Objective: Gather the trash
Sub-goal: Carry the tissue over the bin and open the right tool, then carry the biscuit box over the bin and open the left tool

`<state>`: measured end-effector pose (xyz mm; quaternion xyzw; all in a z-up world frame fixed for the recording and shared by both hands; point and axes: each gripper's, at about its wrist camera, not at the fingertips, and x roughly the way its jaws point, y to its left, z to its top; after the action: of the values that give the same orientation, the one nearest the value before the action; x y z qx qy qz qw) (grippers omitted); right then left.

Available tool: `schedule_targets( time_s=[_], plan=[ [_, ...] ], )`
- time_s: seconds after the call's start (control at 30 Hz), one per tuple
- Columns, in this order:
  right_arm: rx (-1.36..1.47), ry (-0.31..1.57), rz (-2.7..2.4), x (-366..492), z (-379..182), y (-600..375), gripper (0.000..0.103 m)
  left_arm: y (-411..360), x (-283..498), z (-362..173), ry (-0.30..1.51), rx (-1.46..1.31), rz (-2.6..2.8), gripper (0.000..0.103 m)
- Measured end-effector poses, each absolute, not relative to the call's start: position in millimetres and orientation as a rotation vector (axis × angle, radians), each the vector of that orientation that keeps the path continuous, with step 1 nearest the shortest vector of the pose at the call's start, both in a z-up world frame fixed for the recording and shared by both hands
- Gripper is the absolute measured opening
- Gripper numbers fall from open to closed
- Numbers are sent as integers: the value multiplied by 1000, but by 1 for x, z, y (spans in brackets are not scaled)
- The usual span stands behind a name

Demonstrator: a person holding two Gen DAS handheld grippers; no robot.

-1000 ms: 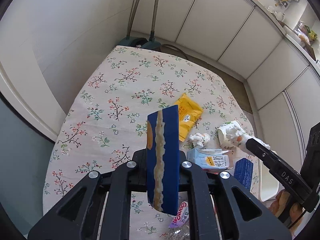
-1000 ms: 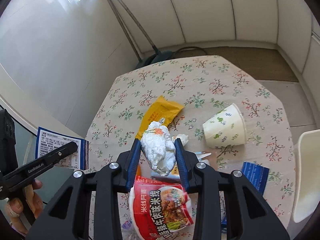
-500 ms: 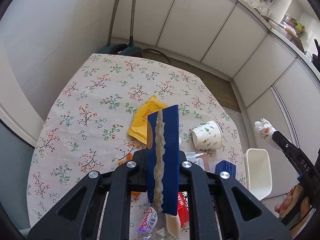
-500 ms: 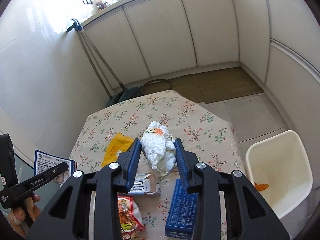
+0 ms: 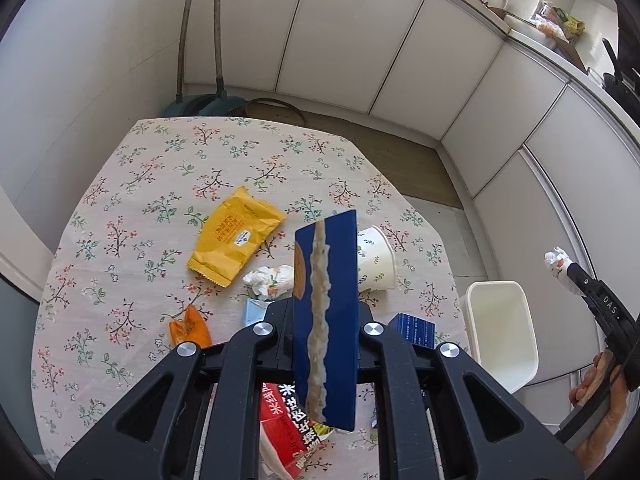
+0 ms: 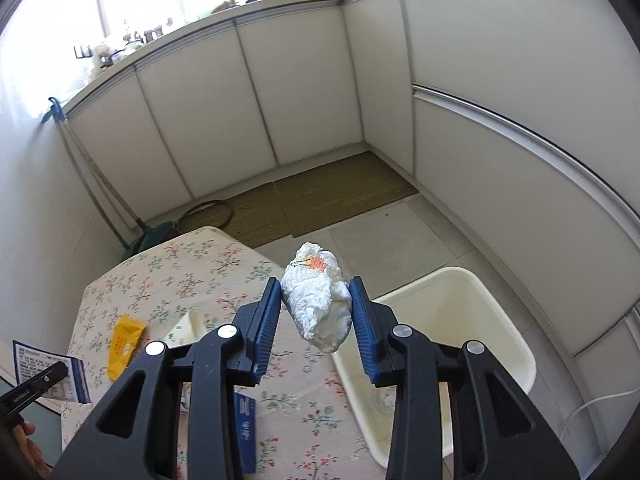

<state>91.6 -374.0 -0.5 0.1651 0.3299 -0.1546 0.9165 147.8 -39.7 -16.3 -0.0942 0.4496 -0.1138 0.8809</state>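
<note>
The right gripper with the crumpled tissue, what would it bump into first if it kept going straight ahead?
Probably the white bin. The right gripper points down past the table edge toward it, tissue leading, though depth is hard to judge.

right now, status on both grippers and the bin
Left gripper shut on blue wrapper. Right gripper shut on tissue wad, near bin. Nothing blocking.

Crumpled white paper tissue [image 6: 318,300], glossy blue wrapper [image 5: 326,320], matt floral cloth tablecloth [image 5: 160,168], smooth cream plastic bin [image 6: 500,320], shiny yellow foil packet [image 5: 234,236].
</note>
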Motion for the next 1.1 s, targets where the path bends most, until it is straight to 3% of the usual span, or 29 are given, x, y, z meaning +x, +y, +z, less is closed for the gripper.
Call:
schedule_targets(
  time_s=[0.33, 0.47, 0.67, 1.1],
  plan=[
    [395, 736, -525, 67, -18, -441, 41, -102, 139, 1, 891, -154, -318, 12],
    [393, 733, -578, 53, -18, -458, 64, -141, 132, 6, 866, -120, -379, 12],
    [405, 731, -661, 33, -18, -489, 83, -206, 123, 4, 845, -53, -480, 12],
    [550, 740, -741, -13, -28, -551, 84, -322, 124, -22, 941, -46, -628, 13]
  ],
)
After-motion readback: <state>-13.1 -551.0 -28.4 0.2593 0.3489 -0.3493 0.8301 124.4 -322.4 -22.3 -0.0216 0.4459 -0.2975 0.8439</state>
